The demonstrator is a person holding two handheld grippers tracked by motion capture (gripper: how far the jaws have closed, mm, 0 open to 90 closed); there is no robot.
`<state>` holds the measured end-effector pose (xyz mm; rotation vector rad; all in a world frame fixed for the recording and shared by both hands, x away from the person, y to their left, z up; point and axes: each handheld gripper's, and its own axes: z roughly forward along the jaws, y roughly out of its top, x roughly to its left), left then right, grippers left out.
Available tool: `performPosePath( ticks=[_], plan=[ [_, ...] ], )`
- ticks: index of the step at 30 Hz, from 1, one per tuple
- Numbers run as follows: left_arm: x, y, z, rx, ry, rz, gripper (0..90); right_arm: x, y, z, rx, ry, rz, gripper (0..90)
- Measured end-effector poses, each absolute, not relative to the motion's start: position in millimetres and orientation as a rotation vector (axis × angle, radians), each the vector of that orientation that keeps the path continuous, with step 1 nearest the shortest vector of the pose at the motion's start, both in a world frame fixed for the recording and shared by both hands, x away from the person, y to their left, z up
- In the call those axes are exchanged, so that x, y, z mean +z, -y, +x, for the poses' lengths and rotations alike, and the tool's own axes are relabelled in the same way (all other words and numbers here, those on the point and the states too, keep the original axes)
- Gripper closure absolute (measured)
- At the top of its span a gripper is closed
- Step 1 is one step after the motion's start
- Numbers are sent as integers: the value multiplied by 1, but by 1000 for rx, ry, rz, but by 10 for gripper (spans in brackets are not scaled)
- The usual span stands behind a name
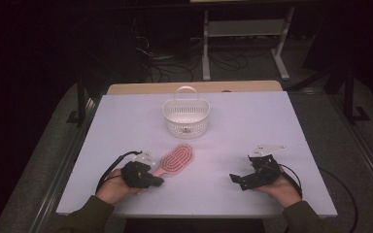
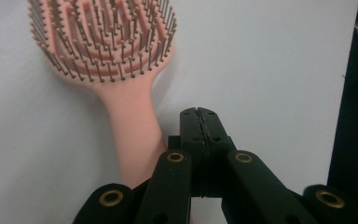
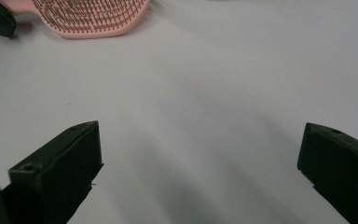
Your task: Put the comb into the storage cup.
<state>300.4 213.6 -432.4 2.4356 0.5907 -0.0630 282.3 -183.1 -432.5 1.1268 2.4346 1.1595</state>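
Note:
A pink hairbrush [image 1: 177,159] lies bristles up on the white table [image 1: 126,121], its handle [image 2: 133,126] pointing toward the person's left hand. My left gripper [image 1: 158,182] rests on the table just beside the handle's end. In the left gripper view, my left gripper [image 2: 199,112] has its jaws pressed together with nothing between them, and the brush head [image 2: 105,42] is ahead and to the left. My right gripper [image 1: 240,171] sits at the front right with its jaws wide apart over bare table. In the right gripper view, my right gripper [image 3: 200,128] is empty and the brush [image 3: 93,18] lies far ahead.
A white perforated basket [image 1: 186,116] with an upright handle stands at the middle back of the table, beyond the brush. The table's front edge is close under both hands. Dark floor, cables and a metal stand lie behind the table.

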Motion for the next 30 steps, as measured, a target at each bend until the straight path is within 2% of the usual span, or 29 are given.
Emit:
performPosePath(
  ticks=[30],
  plan=[
    [-429,-231,307,-14,-655,2403,900,-433,183,282,1155,-2441,1123,0]
  ],
)
